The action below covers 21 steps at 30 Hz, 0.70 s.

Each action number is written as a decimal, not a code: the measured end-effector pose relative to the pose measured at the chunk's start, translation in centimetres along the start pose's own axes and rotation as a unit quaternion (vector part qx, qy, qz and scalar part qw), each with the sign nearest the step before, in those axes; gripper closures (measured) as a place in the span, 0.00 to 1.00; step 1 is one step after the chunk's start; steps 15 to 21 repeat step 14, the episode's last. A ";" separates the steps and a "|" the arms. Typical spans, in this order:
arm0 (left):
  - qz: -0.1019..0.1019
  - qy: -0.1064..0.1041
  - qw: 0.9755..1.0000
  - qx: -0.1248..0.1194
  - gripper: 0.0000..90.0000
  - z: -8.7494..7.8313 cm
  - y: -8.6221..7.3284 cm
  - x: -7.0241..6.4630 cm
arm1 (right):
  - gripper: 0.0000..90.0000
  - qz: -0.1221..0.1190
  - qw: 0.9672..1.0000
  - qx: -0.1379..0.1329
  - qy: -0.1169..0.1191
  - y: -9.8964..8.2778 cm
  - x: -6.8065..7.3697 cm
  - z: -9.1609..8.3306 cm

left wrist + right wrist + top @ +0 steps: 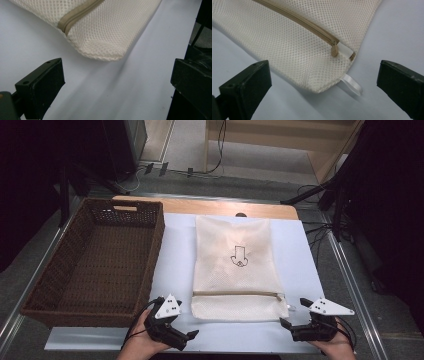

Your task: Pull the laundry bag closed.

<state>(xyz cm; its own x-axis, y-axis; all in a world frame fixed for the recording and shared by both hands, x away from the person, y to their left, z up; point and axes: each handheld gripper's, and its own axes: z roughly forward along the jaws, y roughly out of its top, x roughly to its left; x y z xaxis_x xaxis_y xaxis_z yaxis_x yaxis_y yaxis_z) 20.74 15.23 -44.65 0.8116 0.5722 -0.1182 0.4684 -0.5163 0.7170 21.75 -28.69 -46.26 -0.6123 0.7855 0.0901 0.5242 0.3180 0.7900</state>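
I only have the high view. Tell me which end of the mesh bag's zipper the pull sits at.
Observer: The zipper pull sits at the end near the right gripper, hanging down beside a white fabric tab.
Operator: Report both grippers' jaws.
Observer: Both are wide open; the mesh bag lies ahead of the right gripper's jaws, untouched.
Operator: Describe what the left gripper faces.
Observer: The left gripper looks at the bag's other near corner, where the zipper ends short of the edge.
Operator: Check that bottom corner on the right.
Observer: A white ribbon loop sticks out from under it.
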 end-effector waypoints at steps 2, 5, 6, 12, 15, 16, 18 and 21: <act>0.003 0.002 1.000 0.002 0.00 -0.1 0.0 -0.1 | 0.00 0.000 1.000 -0.002 -0.003 -0.2 0.1 -0.2; 0.001 0.001 1.000 0.001 0.00 0.0 0.1 0.1 | 0.00 0.001 1.000 -0.002 -0.002 -0.2 0.1 -0.3; 0.002 0.002 1.000 0.002 0.00 0.0 0.1 0.1 | 0.00 0.002 1.000 -0.001 -0.002 -0.2 0.1 -0.2; 0.000 0.003 1.000 0.001 0.00 0.1 0.1 0.2 | 0.00 0.000 1.000 0.003 0.000 -0.3 0.1 0.0; 0.000 0.002 1.000 0.000 0.00 0.1 0.2 0.2 | 0.00 -0.002 1.000 0.001 0.001 -0.3 0.0 0.0; 0.000 0.002 1.000 0.000 0.00 0.1 0.2 0.2 | 0.00 -0.002 1.000 0.001 0.001 -0.3 0.0 0.0; 0.000 0.002 1.000 0.000 0.00 0.1 0.2 0.2 | 0.00 -0.002 1.000 0.001 0.001 -0.3 0.0 0.0; 0.000 0.002 1.000 0.000 0.00 0.1 0.2 0.2 | 0.00 -0.002 1.000 0.001 0.001 -0.3 0.0 0.0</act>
